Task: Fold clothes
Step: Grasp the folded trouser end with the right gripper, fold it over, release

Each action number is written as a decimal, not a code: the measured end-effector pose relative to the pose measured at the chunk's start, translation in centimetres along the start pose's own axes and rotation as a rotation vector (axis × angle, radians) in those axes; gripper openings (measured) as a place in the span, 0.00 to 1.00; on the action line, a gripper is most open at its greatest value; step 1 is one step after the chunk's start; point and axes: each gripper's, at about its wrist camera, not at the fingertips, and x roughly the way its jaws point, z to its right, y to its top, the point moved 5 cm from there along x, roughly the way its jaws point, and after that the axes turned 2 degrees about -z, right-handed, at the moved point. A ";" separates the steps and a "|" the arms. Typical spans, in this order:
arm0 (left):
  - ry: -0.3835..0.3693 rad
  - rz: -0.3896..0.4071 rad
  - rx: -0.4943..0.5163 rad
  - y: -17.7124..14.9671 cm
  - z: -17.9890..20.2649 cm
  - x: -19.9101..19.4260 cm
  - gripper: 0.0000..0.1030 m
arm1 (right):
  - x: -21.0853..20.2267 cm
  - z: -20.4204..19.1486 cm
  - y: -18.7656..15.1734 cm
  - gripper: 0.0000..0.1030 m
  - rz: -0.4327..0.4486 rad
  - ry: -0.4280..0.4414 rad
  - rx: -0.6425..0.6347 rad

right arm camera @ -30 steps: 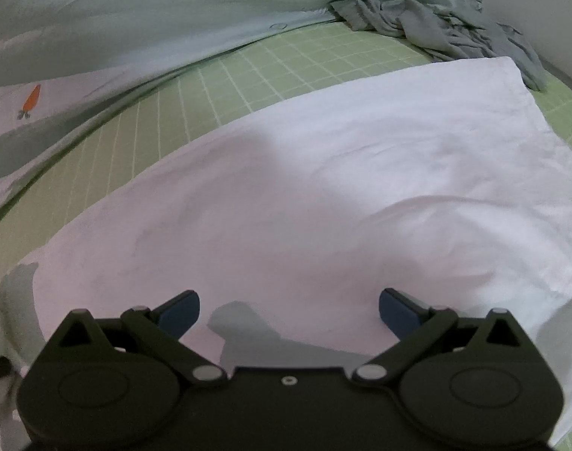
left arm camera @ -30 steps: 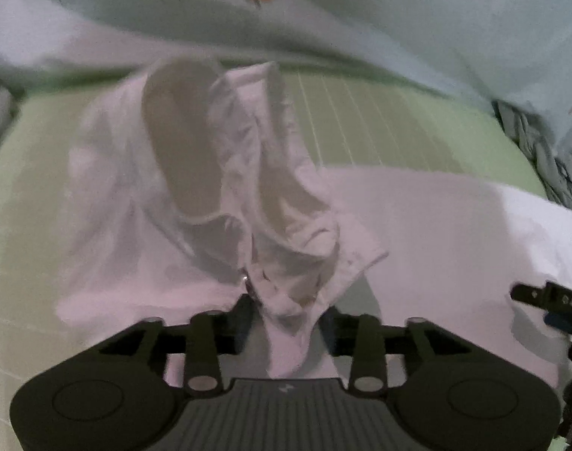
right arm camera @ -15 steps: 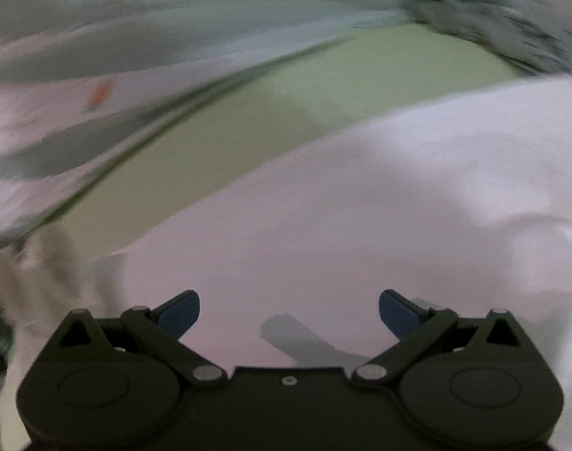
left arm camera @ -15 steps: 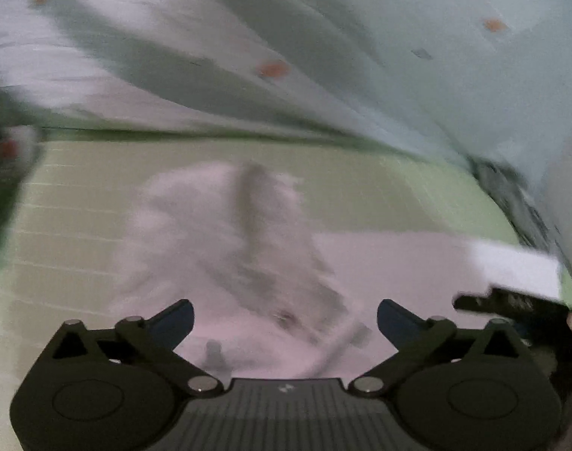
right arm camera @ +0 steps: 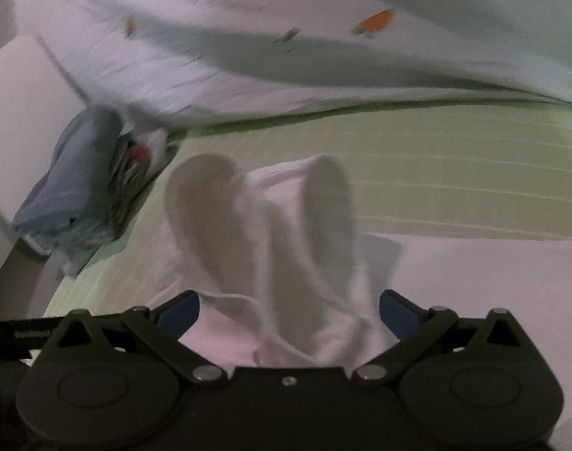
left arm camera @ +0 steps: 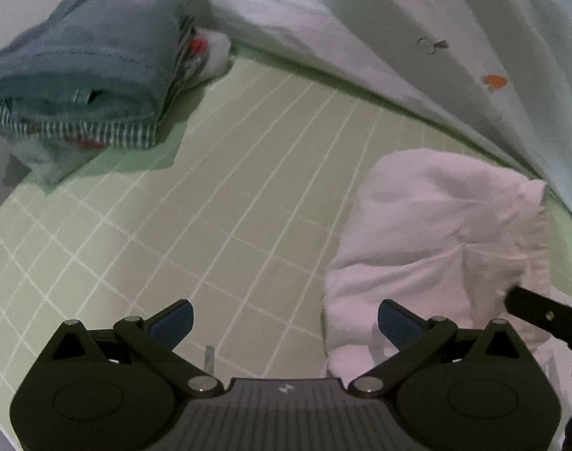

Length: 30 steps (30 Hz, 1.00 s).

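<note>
A white collared shirt (right arm camera: 270,233) lies on a green checked mat (left arm camera: 218,225). Its collar end is bunched up; it also shows at the right of the left wrist view (left arm camera: 436,240). My left gripper (left arm camera: 284,323) is open and empty over bare mat, just left of the bunched shirt. My right gripper (right arm camera: 289,312) is open, its jaws wide on either side of the shirt's collar end without closing on it. A black edge of the right gripper shows in the left wrist view (left arm camera: 541,312).
A stack of folded clothes (left arm camera: 82,71), blue on top with striped pieces below, sits at the mat's far left corner; it also shows in the right wrist view (right arm camera: 79,184). A pale sheet with small orange prints (right arm camera: 323,37) hangs behind the mat.
My left gripper let go of the shirt's collar, opened and swung left toward the folded stack. My right gripper swung left from the flat shirt body to the bunched collar end.
</note>
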 end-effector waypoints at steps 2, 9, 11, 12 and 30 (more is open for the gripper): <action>-0.006 -0.010 -0.001 -0.3 -0.4 0.3 1.00 | 1.4 -0.2 0.2 1.00 -0.034 -0.027 -0.012; -0.011 -0.016 0.048 0.0 1.2 0.3 1.00 | 2.8 0.6 0.4 0.42 -0.083 0.049 0.085; -0.017 -0.011 0.068 0.2 1.9 0.1 1.00 | 1.2 0.8 0.2 0.26 -0.049 0.068 0.100; -0.020 -0.009 0.078 0.2 2.3 -0.1 1.00 | 0.3 1.0 0.1 0.24 -0.035 0.073 0.111; -0.078 -0.053 0.275 -2.1 8.0 0.3 1.00 | -5.8 8.8 -6.0 0.41 -0.057 -0.149 0.398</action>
